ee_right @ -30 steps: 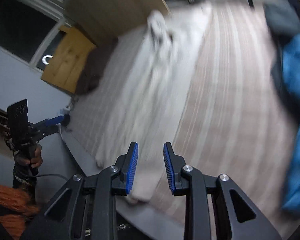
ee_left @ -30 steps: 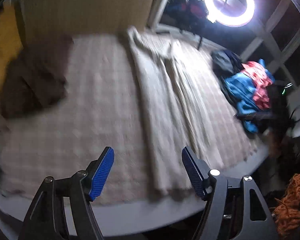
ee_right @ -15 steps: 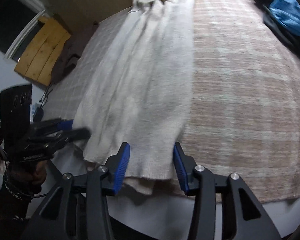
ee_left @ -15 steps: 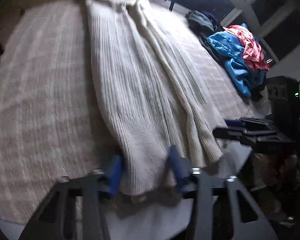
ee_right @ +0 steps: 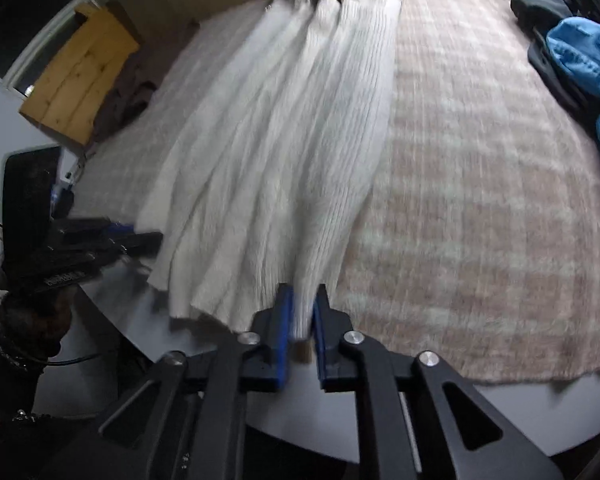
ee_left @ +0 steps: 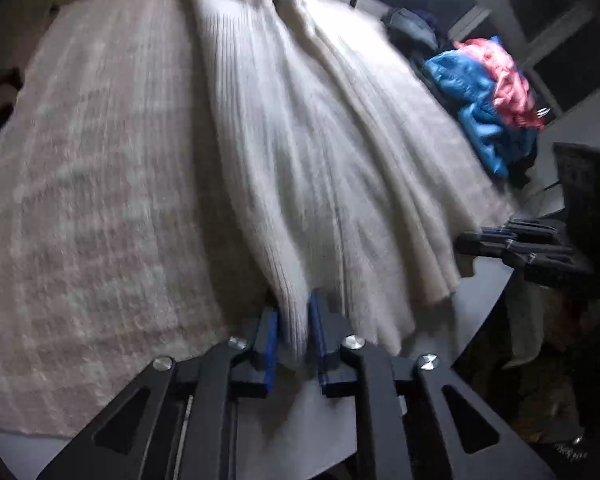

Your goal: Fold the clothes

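A long cream ribbed knit garment (ee_left: pixel 320 140) (ee_right: pixel 284 120) lies lengthwise on a pink plaid blanket (ee_left: pixel 100 160) (ee_right: pixel 480 180), its hem at the near table edge. My left gripper (ee_left: pixel 294 328) pinches a bunched fold of the hem's left part between its blue pads, and its jaws are opening slightly. My right gripper (ee_right: pixel 303 318) grips the hem's right corner, with its jaws closing on the fabric. Each gripper shows side-on in the other's view, the right gripper (ee_left: pixel 472 240) and the left gripper (ee_right: pixel 152 240), both at the garment's edges.
The grey round table (ee_left: pixel 292 432) (ee_right: pixel 380 420) shows bare rim below the hem. A pile of blue and red clothes (ee_left: pixel 480 92) (ee_right: pixel 580 56) sits at the right side. A brown garment (ee_right: pixel 128 100) and a wooden board (ee_right: pixel 80 76) lie at the far left.
Both grippers have come down to the near hem. Their jaws, which straddled the hem wide half a second ago, now stand narrow with fabric pinched between them.
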Demonstrator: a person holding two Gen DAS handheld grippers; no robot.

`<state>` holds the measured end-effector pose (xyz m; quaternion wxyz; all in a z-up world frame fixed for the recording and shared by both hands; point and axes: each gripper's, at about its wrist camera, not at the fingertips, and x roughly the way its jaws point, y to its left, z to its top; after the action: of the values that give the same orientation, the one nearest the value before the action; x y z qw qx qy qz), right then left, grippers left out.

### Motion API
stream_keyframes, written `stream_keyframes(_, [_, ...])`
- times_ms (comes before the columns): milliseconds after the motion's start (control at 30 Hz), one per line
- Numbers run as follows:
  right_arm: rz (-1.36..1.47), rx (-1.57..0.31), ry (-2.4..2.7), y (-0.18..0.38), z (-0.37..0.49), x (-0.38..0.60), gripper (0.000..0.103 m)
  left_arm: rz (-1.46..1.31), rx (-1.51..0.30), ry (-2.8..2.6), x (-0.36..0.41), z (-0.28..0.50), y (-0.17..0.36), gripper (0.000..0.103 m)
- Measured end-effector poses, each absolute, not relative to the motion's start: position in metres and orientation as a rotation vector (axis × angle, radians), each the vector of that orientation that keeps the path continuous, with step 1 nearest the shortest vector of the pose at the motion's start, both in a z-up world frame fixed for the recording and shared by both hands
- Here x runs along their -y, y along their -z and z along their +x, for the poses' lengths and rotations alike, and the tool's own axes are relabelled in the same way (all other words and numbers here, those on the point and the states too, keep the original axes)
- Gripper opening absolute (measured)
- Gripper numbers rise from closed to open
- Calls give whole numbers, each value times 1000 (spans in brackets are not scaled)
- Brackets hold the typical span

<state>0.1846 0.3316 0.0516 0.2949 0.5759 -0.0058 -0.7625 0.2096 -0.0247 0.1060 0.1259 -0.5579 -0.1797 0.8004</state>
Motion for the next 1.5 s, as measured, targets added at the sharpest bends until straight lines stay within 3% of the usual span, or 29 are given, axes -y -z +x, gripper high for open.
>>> stream_keyframes(33, [1521,34,2051,-55,185,-336,23,-1596,547,-2337,29,213,-113,50])
stream_keyframes(100, [1497,72,2094,-62,187,-344,32,-1531,542,-2401,37,222,-129,52])
stream_keyframes(300, [1406,60,2123,-85,183,-335,32,-1452,364,-2454,15,221,-147,48])
stream_keyframes(400, [1445,-7,2065,-78,178,-318,32,-1519,197,-2394,-18,212,-129,37])
stream_keyframes(500, [1466,-45,2051,-67,175,-307,32,-1526,140,-2396,-27,208,-113,26])
stream_keyframes(567, [1490,-53,2048,-58,177,-308,32,-1528,138,-2395,-23,205,-110,11])
stream_keyframes(733, [1538,96,2049,-56,173,-339,32,-1450,255,-2367,-17,211,-148,7])
stream_keyframes(800, [1525,135,2084,-62,177,-352,39,-1393,246,-2370,-27,214,-162,6])
stream_keyframes(867, [1519,156,2111,-62,178,-362,46,-1381,216,-2352,-43,209,-158,10])
stream_keyframes(967, [1554,163,2121,-50,174,-371,46,-1535,238,-2216,-64,192,-105,15])
stream_keyframes(1100, [1559,113,2119,-43,175,-379,46,-1548,253,-2213,-61,198,-121,38])
stream_keyframes(1167, [1545,117,2082,-39,177,-381,46,-1491,272,-2298,-44,213,-143,59])
stream_keyframes(1267, [1512,146,2051,-34,181,-386,49,-1533,280,-2447,-13,220,-148,61])
stream_keyframes(1367, [1459,175,2046,-32,185,-389,58,-1651,414,-2428,2,208,-125,60])
stream_keyframes(1500, [1407,54,2065,-32,190,-374,59,-1642,219,-2421,-25,199,-108,58])
